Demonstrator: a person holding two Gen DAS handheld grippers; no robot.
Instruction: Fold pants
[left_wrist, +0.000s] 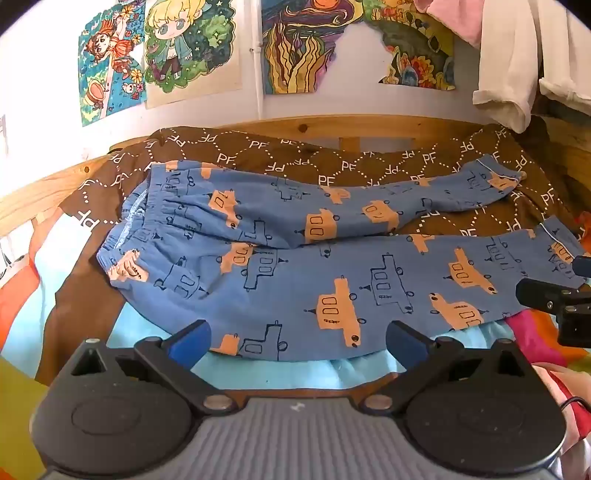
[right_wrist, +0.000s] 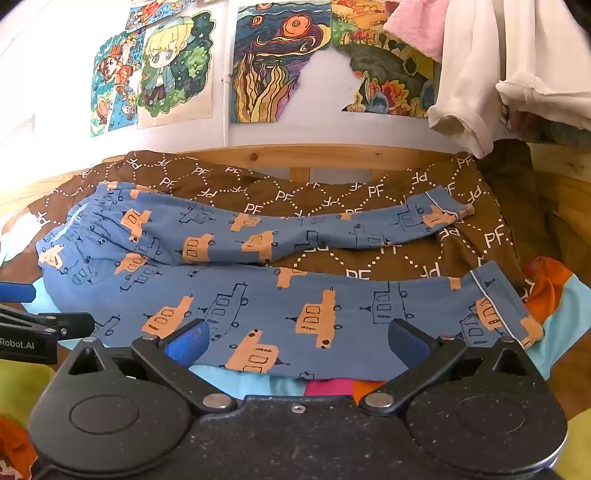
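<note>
Blue pants (left_wrist: 295, 266) with orange and outlined cars lie spread flat on a brown "PF" blanket (left_wrist: 332, 162), waistband at the left, both legs running right. They also show in the right wrist view (right_wrist: 280, 306). My left gripper (left_wrist: 297, 341) is open and empty, just in front of the near leg's lower edge. My right gripper (right_wrist: 297, 341) is open and empty, in front of the near leg toward its cuff (right_wrist: 506, 314). The right gripper shows at the right edge of the left wrist view (left_wrist: 554, 299); the left gripper shows at the left edge of the right wrist view (right_wrist: 37, 325).
A wooden bed frame (left_wrist: 369, 125) runs behind the blanket. Drawings (left_wrist: 184, 48) hang on the wall. White and pink clothes (right_wrist: 498, 74) hang at the upper right. A light blue, orange and pink sheet (left_wrist: 295, 373) lies under the pants' near edge.
</note>
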